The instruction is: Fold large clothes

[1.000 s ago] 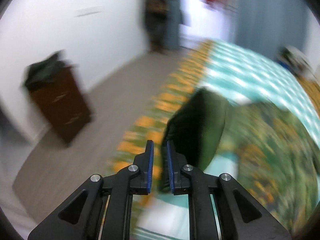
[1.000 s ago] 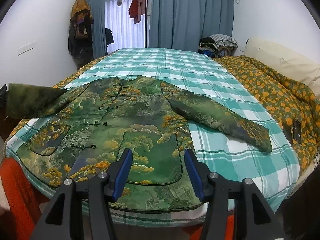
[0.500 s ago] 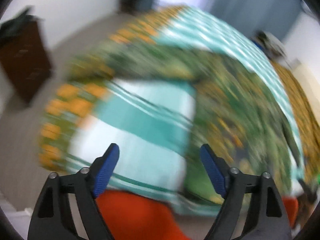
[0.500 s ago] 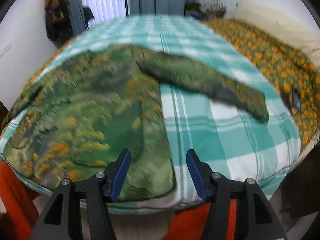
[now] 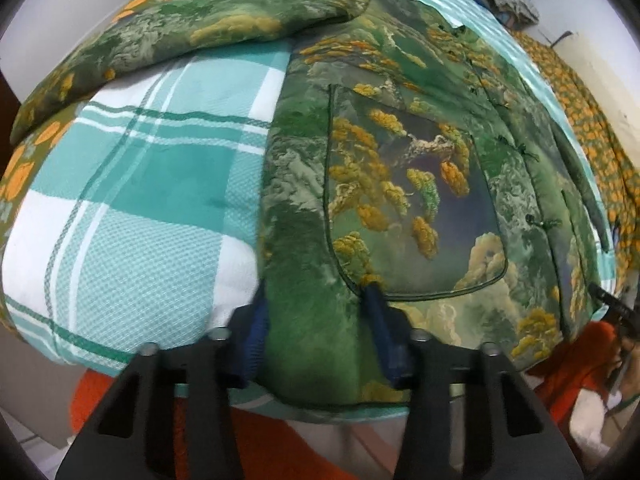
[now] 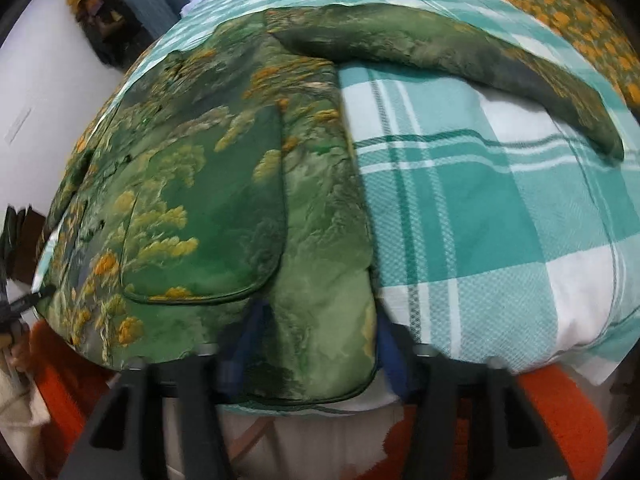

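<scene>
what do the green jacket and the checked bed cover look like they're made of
Jacket: probably a silky brocade or printed satin, going by its soft sheen, the woven-looking landscape pattern and the dark piped pocket edges. It looks padded, since it lies thick.

Bed cover: likely matt woven cotton, with a visible waffle-like weave in the teal and white checks.

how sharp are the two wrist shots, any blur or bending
Left wrist view: mostly sharp, the jacket print and the plaid bedspread weave read clearly, only the left tool pads smear a little. Right wrist view: softer, motion blur on the sleeve and the right tool. Both: heavy fisheye bulge, dark corners.
</scene>
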Demonstrator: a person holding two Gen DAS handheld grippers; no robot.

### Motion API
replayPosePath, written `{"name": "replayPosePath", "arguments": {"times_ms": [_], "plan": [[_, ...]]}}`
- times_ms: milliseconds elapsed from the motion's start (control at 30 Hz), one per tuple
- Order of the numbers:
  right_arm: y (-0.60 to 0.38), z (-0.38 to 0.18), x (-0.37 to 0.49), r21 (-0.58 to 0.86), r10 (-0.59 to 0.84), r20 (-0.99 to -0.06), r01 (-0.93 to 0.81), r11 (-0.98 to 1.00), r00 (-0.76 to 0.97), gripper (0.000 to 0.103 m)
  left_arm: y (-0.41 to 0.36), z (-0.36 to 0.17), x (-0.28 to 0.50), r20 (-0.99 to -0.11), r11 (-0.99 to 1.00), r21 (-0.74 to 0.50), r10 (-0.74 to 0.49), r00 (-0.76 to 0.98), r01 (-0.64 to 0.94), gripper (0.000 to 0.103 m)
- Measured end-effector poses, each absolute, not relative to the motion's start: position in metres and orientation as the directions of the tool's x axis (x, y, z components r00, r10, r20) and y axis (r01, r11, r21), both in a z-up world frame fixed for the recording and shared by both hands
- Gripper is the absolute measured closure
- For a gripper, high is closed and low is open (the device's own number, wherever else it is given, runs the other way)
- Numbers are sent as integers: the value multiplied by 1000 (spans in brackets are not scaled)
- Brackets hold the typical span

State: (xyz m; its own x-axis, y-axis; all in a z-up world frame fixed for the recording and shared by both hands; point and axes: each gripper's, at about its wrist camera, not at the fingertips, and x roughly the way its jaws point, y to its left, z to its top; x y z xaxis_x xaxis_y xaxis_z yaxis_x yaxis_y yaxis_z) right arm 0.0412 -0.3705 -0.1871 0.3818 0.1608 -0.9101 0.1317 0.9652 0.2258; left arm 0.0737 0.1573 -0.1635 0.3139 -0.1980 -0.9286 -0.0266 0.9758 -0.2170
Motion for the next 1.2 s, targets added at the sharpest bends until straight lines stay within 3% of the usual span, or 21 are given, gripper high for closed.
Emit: {"name": "replayPosePath", "arguments": {"times_ms": [33, 167, 533, 633, 733, 800, 867, 933, 1000, 1100, 1167, 1200], "plan": [[-369, -186, 40, 221, 157, -909, 125, 967, 386, 77, 157, -165, 75, -930, 977, -210, -193, 314, -23, 82], [-359, -178, 33, 200, 139, -902, 110, 974, 410, 88, 151, -169, 79, -928, 983, -184, -170, 331, -11, 91], [-366, -155, 24, 179, 121, -898, 101, 979, 423, 89, 151, -158, 59, -934, 989, -135, -146, 326, 56, 93], [-362, -157, 28, 159, 100, -898, 104, 982, 429, 89, 149, -160, 69, -931, 990, -130, -141, 338, 56, 88], [-361, -160, 43, 143, 70, -893, 132, 981, 444, 83, 149, -153, 71, -923, 993, -115, -121, 365, 39, 74], [-364, -158, 45, 132, 41, -886, 168, 977, 461, 72, 151, -139, 69, -904, 996, -88, -93, 417, 31, 47], [-367, -149, 42, 124, 14, -865, 187, 975, 501, 57, 154, -123, 63, -873, 996, -88, -93, 478, 33, 38], [-369, -141, 41, 99, -22, -851, 201, 975, 525, 52, 155, -107, 61, -847, 997, -77, -78, 527, 24, 27], [-370, -131, 42, 66, -61, -836, 212, 975, 545, 48, 153, -94, 60, -816, 998, -55, -52, 576, 12, 11], [-367, -122, 44, 47, -82, -821, 212, 976, 564, 47, 144, -79, 60, -774, 1000, -23, -18, 633, 1, 2], [-362, -118, 41, 41, -88, -815, 208, 977, 572, 30, 132, -75, 65, -774, 1000, -19, -25, 633, 17, 2], [-359, -117, 38, 37, -90, -810, 203, 978, 579, 27, 129, -74, 65, -775, 1000, -16, -22, 632, 16, 1]]}}
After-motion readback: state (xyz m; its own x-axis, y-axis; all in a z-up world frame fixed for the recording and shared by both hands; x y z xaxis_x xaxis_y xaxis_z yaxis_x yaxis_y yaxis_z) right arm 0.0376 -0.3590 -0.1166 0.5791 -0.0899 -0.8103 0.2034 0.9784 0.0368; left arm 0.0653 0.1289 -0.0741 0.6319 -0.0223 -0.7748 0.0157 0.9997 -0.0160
